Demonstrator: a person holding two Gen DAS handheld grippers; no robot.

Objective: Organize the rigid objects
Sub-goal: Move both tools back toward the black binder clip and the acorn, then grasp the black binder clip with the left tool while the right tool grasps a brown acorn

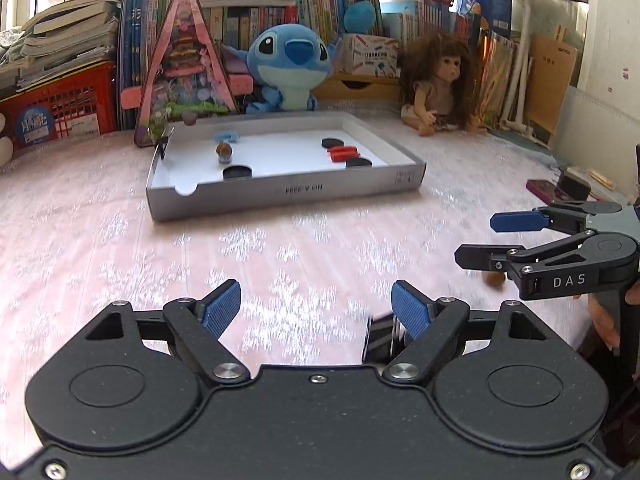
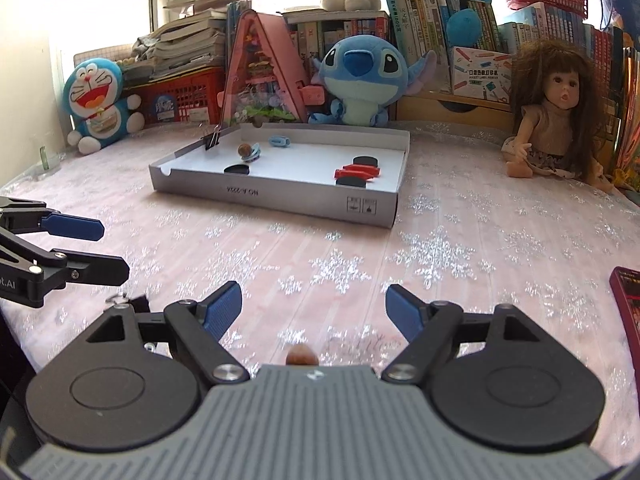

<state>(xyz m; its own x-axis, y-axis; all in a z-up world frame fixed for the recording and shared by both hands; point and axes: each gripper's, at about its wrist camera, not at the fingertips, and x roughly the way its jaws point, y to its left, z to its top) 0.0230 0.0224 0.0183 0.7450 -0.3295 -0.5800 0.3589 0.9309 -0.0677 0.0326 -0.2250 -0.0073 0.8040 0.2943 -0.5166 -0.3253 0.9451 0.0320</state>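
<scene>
Shallow box (image 2: 276, 196) on tabletop (image 2: 440, 264) holds red clip (image 2: 357, 171), blue clip (image 2: 280, 141), brown nut (image 2: 244, 149). Left claw (image 1: 316, 312) wide, empty; right claw (image 2: 314, 312) wide, empty.

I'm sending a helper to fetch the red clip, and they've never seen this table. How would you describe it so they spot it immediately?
Find the shallow grey-sided box tray on the pink snowflake tablecloth, in front of the blue plush. Inside, toward the doll's side, lies the red clip between two black discs. It is the only red item in the tray.
</scene>
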